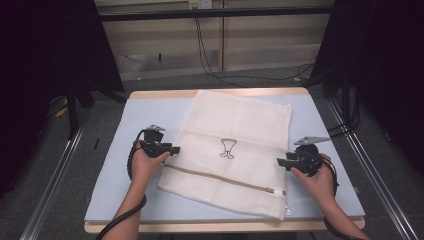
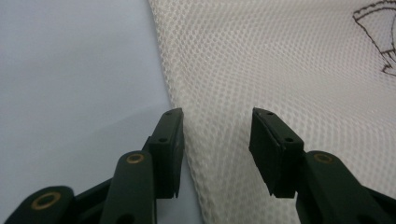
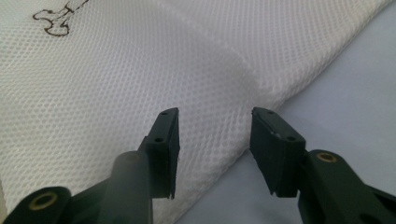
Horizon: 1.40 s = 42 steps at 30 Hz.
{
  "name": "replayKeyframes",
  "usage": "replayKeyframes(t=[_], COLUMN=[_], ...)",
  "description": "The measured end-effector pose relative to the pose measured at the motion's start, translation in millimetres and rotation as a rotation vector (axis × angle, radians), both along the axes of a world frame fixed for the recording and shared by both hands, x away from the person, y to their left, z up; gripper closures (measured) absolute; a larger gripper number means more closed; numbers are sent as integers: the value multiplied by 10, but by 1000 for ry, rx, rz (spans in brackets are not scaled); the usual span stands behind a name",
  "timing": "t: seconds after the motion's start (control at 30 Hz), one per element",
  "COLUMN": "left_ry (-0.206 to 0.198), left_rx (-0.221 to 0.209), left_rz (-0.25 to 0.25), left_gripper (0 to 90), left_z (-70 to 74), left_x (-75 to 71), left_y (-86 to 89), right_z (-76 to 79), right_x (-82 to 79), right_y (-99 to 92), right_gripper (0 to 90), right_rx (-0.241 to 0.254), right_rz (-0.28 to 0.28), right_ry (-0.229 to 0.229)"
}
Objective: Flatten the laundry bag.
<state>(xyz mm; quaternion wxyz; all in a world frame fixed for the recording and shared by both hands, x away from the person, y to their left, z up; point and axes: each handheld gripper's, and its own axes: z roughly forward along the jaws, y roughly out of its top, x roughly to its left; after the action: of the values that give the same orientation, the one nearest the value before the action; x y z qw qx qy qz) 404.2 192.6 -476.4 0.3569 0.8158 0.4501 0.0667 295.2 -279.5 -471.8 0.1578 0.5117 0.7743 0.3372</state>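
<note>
Partly cut off, dark emblem (image 2: 379, 39) on mesh bag (image 1: 235, 150).

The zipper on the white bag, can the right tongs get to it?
Probably yes. The right tongs sit open at the mesh bag's edge, and the zipper lies bare just beside them, with nothing in between.

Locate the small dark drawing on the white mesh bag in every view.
High view: the drawing sits mid-bag, between the two grippers.
Left gripper view: it is cut off at the upper right edge.
Right gripper view: it is at the top left.
Shared landmark: the mesh bag on the pale blue mat.
</note>
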Motion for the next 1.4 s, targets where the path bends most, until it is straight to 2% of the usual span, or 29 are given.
replayKeyframes(t=[0.03, 0.07, 0.1, 0.13, 0.17, 0.2, 0.27, 0.33, 0.4, 0.47, 0.5, 0.73, 0.77, 0.83, 0.93, 1.03, 1.17, 1.33, 1.4], left_ry=[9, 25, 22, 30, 51, 64, 84, 87, 93, 85, 91, 86, 83, 85, 85, 77, 74, 76, 75], left_rx=[-5, 6, 4, 17, 23, 14, 15, 10, -8, -36, -34, -38, -31, -44, -44, -47, -56, -42, -31], left_rz=[12, 2, 8, -2, -17, -19, -25, -23, -24, -9, -9, 11, 17, 31, 25, 34, 44, 36, 31], left_gripper=[639, 639, 685, 737, 816, 834, 847, 855, 855, 856, 856, 858, 858, 858, 857, 857, 857, 856, 856], left_z=[10, 24, 18, 27, 40, 44, 61, 69, 77, 82, 94, 100, 101, 94, 87, 83, 76, 82, 90], left_x=[3, 7, -6, -11, -13, -22, -40, -74, -126, -187, -252, -425, -448, -499, -563, -602, -634, -671, -685], left_y=[-9, 1, -13, -7, 8, 10, 31, 49, 83, 124, 181, 319, 339, 377, 430, 458, 462, 467, 454], right_z=[-21, -21, -34, -54, -58, -47, -43, -23, -15, 15, 18, 83, 102, 128, 146, 129, 65, 33, 36], right_x=[-23, -23, -33, -30, -34, -35, -27, 17, 36, 78, 102, 270, 295, 364, 423, 422, 392, 377, 367], right_y=[10, 10, 23, 31, 38, 35, 37, 46, 54, 102, 120, 249, 279, 323, 375, 398, 349, 286, 275], right_gripper=[524, 524, 542, 575, 659, 732, 756, 871, 876, 884, 885, 885, 885, 885, 884, 885, 883, 883, 882], right_rx=[-7, -7, -21, -29, -35, -37, -38, -44, -41, -65, -69, -59, -62, -63, -58, -61, -28, 11, 18], right_rz=[1, 1, 2, 13, 2, -2, 5, 21, 29, 34, 40, 65, 59, 71, 94, 104, 102, 97, 97], right_ry=[-3, -3, 3, -1, -1, -4, 6, 16, 24, 28, 25, 3, 6, 7, 12, 21, 13, 22, 4])
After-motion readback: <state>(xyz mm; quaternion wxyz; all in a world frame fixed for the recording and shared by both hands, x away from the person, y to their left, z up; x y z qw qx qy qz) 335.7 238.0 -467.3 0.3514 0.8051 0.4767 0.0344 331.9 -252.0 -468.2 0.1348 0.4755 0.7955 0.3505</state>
